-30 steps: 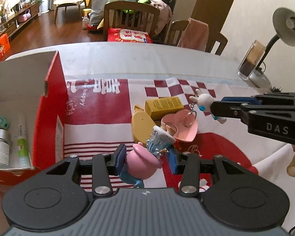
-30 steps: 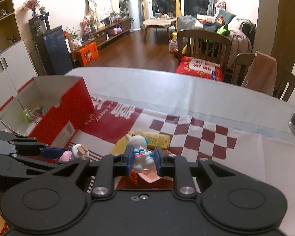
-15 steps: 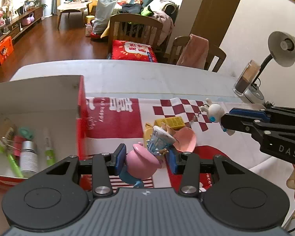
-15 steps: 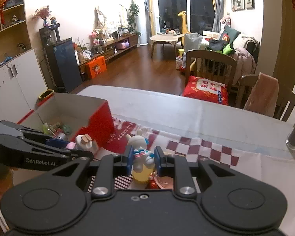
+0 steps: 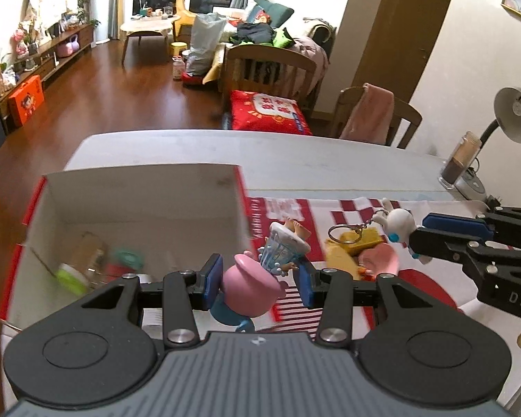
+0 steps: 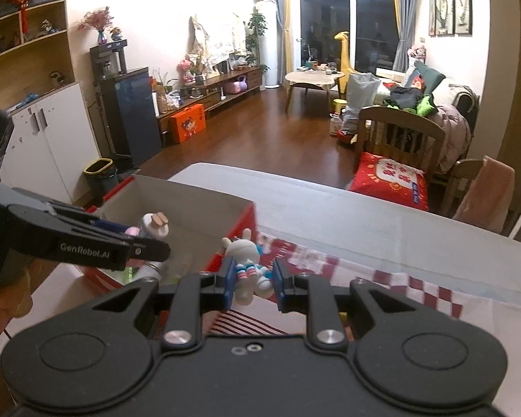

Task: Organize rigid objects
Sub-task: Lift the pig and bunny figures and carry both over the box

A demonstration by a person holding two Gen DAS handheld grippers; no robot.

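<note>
Red-checked cloth [image 5: 347, 208] covers the table; both fingers clamp figurines [image 5: 250, 283] [image 6: 248, 271].

The cardboard box [image 5: 239, 187] is red outside and white inside. Just right of the box, the tablecloth [image 5: 430, 292] shows red-and-white checks, thin red stripes and a solid red patch. On it, right of the box, lie a yellow carton [image 5: 364, 238] and a pink piece [image 5: 382, 260]. The figurine [image 5: 250, 283] near the box's right wall is pink with a pale blue ribbed cup. The rabbit keychain [image 6: 248, 264] beside the box is white with blue, red and white stripes.
</note>
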